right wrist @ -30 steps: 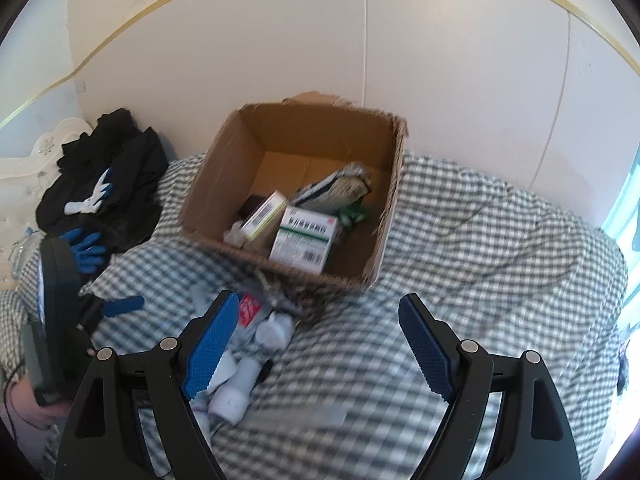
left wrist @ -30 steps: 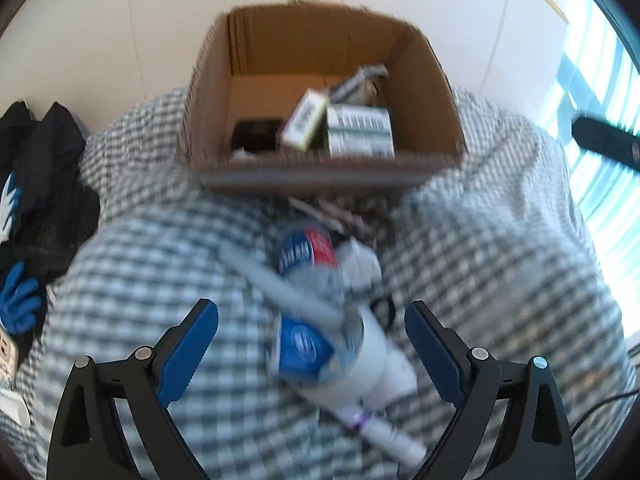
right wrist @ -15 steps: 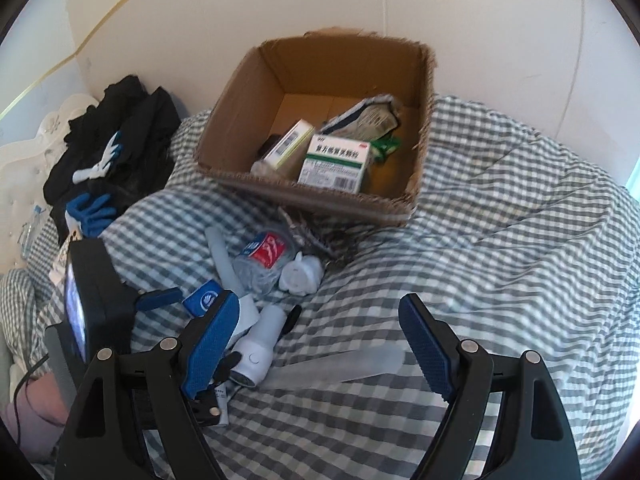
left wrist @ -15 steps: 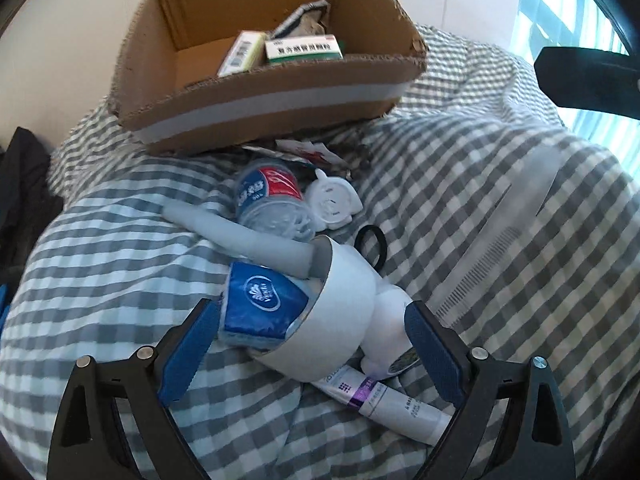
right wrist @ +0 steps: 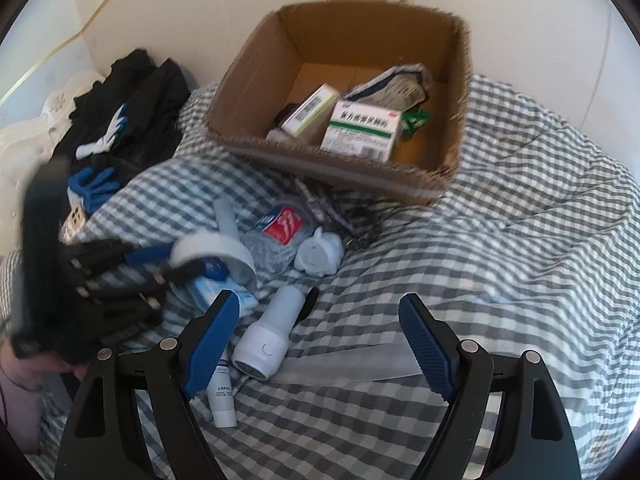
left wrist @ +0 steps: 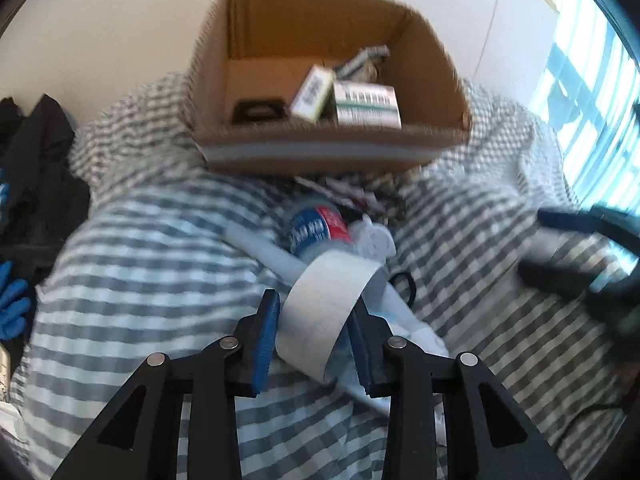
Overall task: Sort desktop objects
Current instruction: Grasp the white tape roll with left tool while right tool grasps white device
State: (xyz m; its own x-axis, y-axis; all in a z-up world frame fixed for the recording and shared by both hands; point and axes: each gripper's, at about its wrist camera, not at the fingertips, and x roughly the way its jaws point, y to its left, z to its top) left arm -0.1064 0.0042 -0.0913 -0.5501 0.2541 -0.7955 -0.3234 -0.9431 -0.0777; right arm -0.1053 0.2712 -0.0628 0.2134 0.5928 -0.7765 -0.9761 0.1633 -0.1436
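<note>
The left hand-held gripper (left wrist: 314,336) is closing on the white tape roll (left wrist: 326,312), which sits between its blue pads above the cluttered checked bed (left wrist: 160,248). The roll looks light and hollow, a thin wall that may flex, so pinching across its width seems right. The right hand-held gripper (right wrist: 320,344) hangs released, holding nothing. Beyond, a crushed bottle (right wrist: 276,232) shows a red-and-blue label, unreadable; the green-striped carton (right wrist: 362,130) in the cardboard box (right wrist: 244,80) carries print too blurred to read.

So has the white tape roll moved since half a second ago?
Yes. The white tape roll has come up off the pile, between the closing left gripper, nearer the cardboard box than before.
</note>
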